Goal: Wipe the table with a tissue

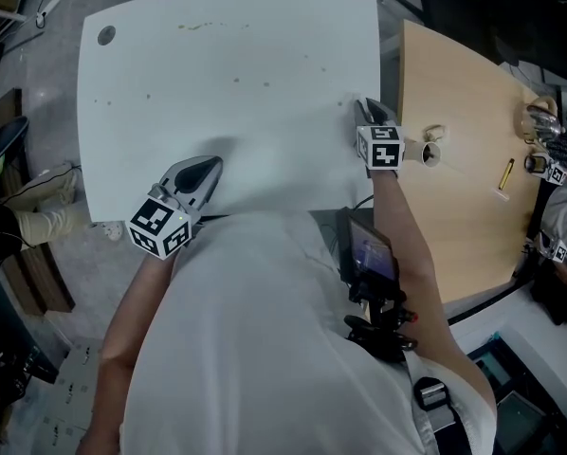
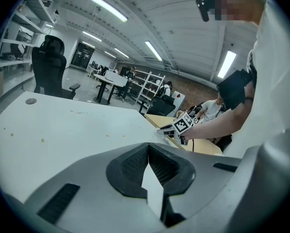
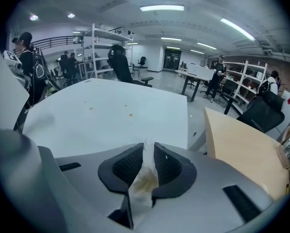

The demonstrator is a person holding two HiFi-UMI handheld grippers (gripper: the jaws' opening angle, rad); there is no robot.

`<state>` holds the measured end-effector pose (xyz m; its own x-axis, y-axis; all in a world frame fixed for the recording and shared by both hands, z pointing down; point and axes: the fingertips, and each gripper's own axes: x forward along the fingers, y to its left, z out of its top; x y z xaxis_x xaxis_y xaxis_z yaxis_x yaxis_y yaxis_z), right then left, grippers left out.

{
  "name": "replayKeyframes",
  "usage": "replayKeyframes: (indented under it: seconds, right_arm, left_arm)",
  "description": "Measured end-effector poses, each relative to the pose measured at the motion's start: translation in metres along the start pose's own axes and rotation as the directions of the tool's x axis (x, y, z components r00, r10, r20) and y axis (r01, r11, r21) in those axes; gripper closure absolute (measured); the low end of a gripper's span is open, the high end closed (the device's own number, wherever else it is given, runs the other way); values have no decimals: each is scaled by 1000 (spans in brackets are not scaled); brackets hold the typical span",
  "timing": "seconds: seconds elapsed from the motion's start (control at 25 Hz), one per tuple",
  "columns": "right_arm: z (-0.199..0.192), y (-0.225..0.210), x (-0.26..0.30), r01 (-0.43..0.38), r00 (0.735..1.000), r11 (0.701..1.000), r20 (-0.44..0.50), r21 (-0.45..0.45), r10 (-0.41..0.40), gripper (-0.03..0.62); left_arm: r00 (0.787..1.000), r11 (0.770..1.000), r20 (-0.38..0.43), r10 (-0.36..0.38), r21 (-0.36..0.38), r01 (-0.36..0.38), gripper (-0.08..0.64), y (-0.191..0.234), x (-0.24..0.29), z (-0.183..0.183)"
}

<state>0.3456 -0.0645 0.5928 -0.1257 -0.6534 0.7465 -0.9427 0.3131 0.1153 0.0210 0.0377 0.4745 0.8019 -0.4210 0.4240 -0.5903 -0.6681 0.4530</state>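
Observation:
The white table (image 1: 227, 64) carries small brown specks (image 1: 236, 81) across its far half. My right gripper (image 1: 367, 105) rests at the table's right edge; in the right gripper view its jaws (image 3: 149, 152) are shut on a crumpled white tissue (image 3: 144, 178) with a yellowish stain, which hangs down between the pads. My left gripper (image 1: 210, 164) lies low at the table's near edge, and its pads (image 2: 148, 152) meet at the tip with nothing between them. The right gripper (image 2: 167, 131) also shows in the left gripper view, at the table's far corner.
A wooden table (image 1: 464, 188) adjoins on the right, with a small cup (image 1: 431, 154), a yellow pen (image 1: 506, 173) and glassware (image 1: 541, 121). Another person's hands (image 1: 554, 173) are at its far right. A black office chair (image 2: 50, 67) stands beyond the white table.

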Motion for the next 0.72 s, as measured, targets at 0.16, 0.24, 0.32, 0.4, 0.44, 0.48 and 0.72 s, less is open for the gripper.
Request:
replayKeyframes:
  seconds: [0.16, 0.24, 0.32, 0.4, 0.44, 0.48, 0.72]
  right_arm:
    - [0, 12, 1, -25, 1000, 1000, -6, -2, 25, 523]
    - [0, 15, 2, -32, 999, 999, -3, 21, 32, 525]
    - [1, 18, 3, -44, 999, 998, 2, 39, 44, 525]
    - [4, 25, 5, -60, 998, 997, 8, 47, 60, 526]
    - [5, 30, 5, -69, 998, 996, 10, 48, 68, 526]
    - [5, 35, 6, -77, 997, 996, 11, 48, 77, 526]
    - [10, 70, 8, -133, 991, 990, 33, 51, 131, 528]
  left_arm:
    - [1000, 1000, 9, -2, -4, 2, 554, -1, -1, 1]
    - [1000, 1000, 10, -4, -4, 4, 554, -1, -1, 1]
    - [1000, 1000, 11, -4, -4, 4, 554, -1, -2, 1]
    - [1000, 1000, 11, -3, -4, 3, 554, 1, -3, 0]
    - [1000, 1000, 10, -3, -3, 3, 554, 1, -4, 0]
    - [1000, 1000, 10, -4, -3, 4, 554, 1, -4, 0]
    - [1000, 1000, 6, -12, 1, 12, 554, 0, -6, -1]
